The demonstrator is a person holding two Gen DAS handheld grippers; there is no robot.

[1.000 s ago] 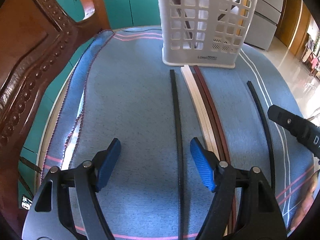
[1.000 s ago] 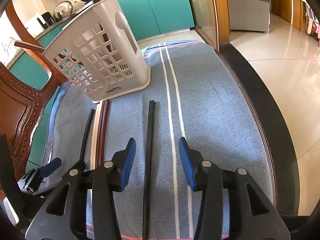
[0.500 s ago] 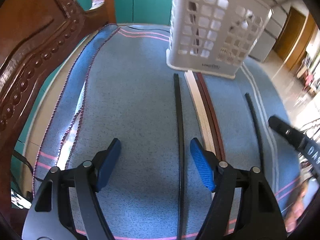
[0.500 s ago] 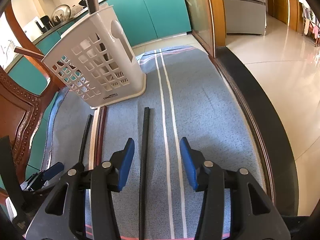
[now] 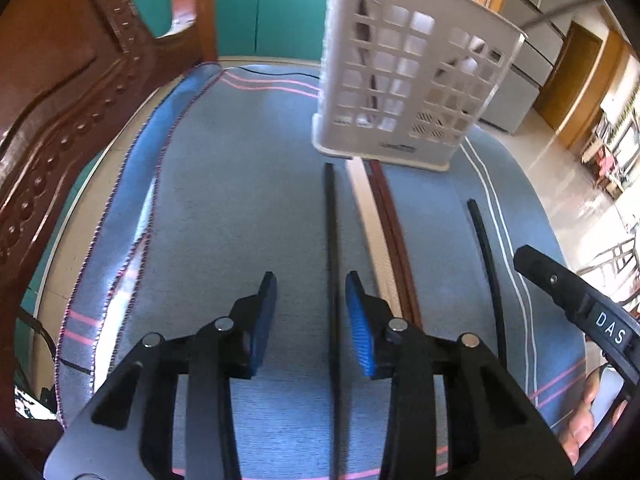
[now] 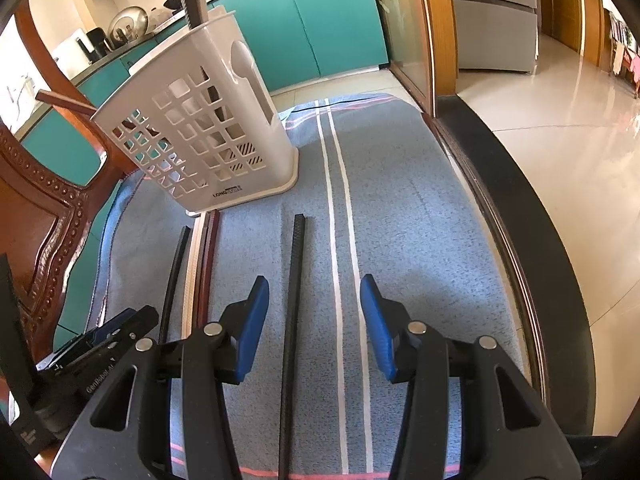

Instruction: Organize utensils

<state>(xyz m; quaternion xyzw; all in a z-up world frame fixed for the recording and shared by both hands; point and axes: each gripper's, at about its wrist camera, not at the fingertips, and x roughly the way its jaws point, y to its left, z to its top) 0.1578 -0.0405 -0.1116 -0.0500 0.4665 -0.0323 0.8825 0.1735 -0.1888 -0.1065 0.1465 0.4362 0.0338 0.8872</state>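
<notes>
A white lattice utensil basket (image 5: 412, 92) (image 6: 204, 136) stands upright at the far end of a blue cloth (image 5: 240, 200) (image 6: 400, 220). Several long chopsticks lie lengthwise in front of it. In the left wrist view, a black one (image 5: 331, 264) runs between my left gripper's (image 5: 311, 316) partly closed blue pads; a pale one (image 5: 370, 224) and a reddish-brown one (image 5: 394, 232) lie just right of it, and another black one (image 5: 486, 256) lies farther right. My right gripper (image 6: 314, 326) is open, with a black chopstick (image 6: 294, 288) lying between its pads near the left one.
A carved wooden chair back (image 5: 60, 92) (image 6: 44, 208) stands along the left side. The table's dark edge (image 6: 532, 240) runs along the right, with tiled floor beyond. Teal cabinets (image 6: 332, 20) are behind the basket.
My left gripper's jaws have narrowed around the black chopstick and the view has shifted left. The right gripper has eased back slightly and stays open.
</notes>
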